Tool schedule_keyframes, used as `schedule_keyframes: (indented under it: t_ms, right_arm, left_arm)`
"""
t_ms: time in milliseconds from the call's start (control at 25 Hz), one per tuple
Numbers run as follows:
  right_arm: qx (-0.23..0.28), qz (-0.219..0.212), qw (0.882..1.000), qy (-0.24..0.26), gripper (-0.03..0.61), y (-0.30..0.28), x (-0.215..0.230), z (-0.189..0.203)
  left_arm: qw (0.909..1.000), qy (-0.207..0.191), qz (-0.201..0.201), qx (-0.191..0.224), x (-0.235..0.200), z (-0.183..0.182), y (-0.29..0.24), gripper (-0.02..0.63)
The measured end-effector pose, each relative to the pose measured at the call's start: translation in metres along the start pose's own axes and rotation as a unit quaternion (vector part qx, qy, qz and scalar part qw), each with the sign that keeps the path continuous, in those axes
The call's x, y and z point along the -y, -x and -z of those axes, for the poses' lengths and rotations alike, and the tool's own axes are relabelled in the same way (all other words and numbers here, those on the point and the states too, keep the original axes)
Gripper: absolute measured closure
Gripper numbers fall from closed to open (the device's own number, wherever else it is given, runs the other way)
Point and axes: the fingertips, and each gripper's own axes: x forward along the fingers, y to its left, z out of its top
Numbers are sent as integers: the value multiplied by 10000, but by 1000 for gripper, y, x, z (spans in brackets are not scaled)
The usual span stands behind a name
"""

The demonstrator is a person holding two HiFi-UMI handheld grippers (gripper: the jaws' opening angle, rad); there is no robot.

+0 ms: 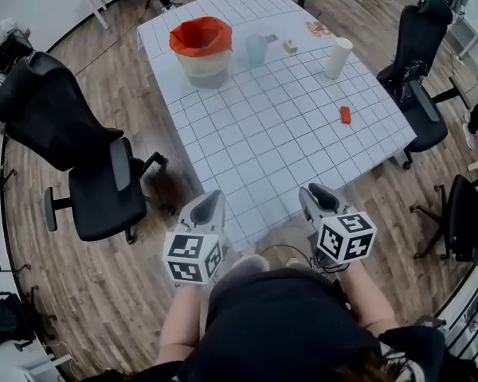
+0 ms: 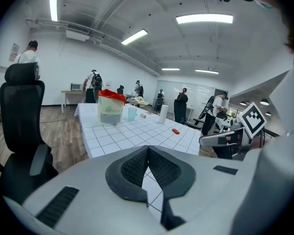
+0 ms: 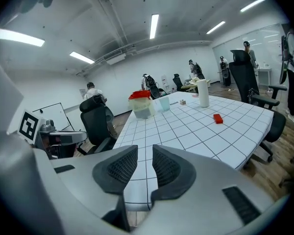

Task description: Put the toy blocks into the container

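Observation:
A red toy block point(image 1: 345, 114) lies on the white gridded table point(image 1: 263, 150) toward its right side, also seen in the left gripper view point(image 2: 175, 130) and the right gripper view point(image 3: 217, 118). A small beige block point(image 1: 290, 46) sits farther back. The clear container with a red-orange liner point(image 1: 201, 50) stands at the table's far left. Both grippers hover off the near table edge, far from the blocks. My left gripper point(image 1: 211, 199) has its jaw tips touching point(image 2: 148, 147) with nothing in them. My right gripper point(image 1: 315, 191) is open and empty point(image 3: 144, 151).
A pale blue cup point(image 1: 256, 49) and a white cylinder point(image 1: 338, 57) stand near the container. Black office chairs flank the table at the left point(image 1: 95, 181) and right point(image 1: 418, 62). Several people stand in the background of both gripper views.

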Motion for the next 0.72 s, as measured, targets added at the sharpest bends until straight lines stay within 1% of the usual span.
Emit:
schedule_keyframes:
  t_ms: [200,360,560,720]
  right_arm:
    - [53,323,9995,42,458,-15,-8,-10]
    - [99,587,9982,92,446,-18,3,-25]
    - [181,850,9962,76,430,-29,39,-45]
    - [181,987,9949,51,420,-42,82,-64]
  left_arm:
    - [9992,-103,375,-53,-24,-9,-12,588]
    - [9982,-181,565,-33,-29,-20,-27,588]
    - [9978,-189,627,-49,-23,-28,-50,588]
    - [9987,-180,476,-39,-21,-39,-71,588]
